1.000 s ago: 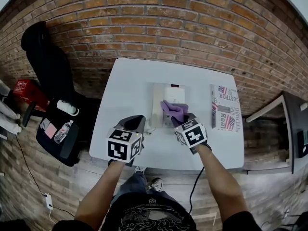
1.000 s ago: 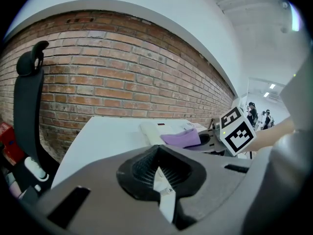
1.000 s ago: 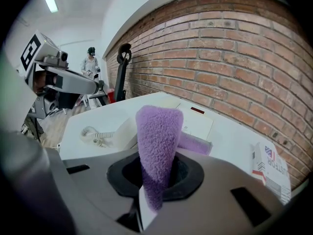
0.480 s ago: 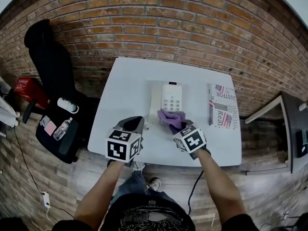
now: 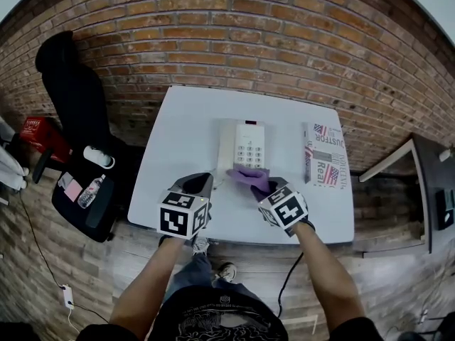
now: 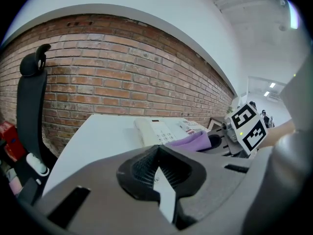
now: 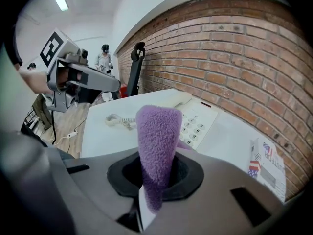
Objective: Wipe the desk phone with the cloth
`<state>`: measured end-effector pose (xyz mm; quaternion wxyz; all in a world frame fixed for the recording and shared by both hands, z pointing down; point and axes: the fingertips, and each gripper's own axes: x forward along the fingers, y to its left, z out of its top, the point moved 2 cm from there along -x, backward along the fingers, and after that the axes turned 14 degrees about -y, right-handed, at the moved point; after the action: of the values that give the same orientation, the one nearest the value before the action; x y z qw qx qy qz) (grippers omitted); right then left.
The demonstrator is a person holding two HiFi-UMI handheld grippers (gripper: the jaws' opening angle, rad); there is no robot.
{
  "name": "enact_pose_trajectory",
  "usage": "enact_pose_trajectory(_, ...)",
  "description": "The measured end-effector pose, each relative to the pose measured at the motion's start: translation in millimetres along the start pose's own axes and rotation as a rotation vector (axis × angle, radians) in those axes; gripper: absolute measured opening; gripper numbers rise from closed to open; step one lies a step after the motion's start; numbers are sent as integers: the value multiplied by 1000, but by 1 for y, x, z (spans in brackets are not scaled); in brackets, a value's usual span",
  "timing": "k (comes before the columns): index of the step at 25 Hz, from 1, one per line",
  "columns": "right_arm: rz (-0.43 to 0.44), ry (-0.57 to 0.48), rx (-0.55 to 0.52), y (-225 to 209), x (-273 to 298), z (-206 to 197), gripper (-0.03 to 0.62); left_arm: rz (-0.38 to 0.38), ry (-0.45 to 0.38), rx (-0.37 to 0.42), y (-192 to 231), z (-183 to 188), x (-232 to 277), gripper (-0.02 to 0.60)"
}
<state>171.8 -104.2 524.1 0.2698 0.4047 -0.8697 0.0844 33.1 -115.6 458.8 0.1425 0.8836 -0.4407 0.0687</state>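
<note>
A white desk phone (image 5: 242,144) lies at the middle of the white table (image 5: 181,130), keypad up, handset along its left side. My right gripper (image 5: 263,187) is shut on a purple cloth (image 5: 250,178), which rests at the phone's near edge. In the right gripper view the cloth (image 7: 157,146) stands up between the jaws, with the phone (image 7: 194,117) and its coiled cord (image 7: 119,120) beyond. My left gripper (image 5: 198,184) hovers over the table's near left part, shut and empty, just left of the cloth (image 6: 191,141); ahead of it lies the phone (image 6: 157,129).
A printed booklet (image 5: 325,155) lies right of the phone. A brick wall (image 5: 234,41) backs the table. A black office chair (image 5: 71,91) and a black bag (image 5: 89,199) holding a bottle stand at the left. Another desk (image 5: 430,183) sits at the right.
My right gripper has drawn the cloth back toward me, from over the keypad to the phone's near edge. The left gripper has stayed put.
</note>
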Motion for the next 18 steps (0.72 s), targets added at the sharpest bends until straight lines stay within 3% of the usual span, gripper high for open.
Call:
enact_pose_trajectory(9, -49, -103, -75, -39, -14, 70, 44, -1, 0, 4, 11, 8, 11, 5)
enact_pose_trajectory(18, -65, -152, -120, -70, 11, 130, 44, 11, 0, 3, 42, 22, 26, 5)
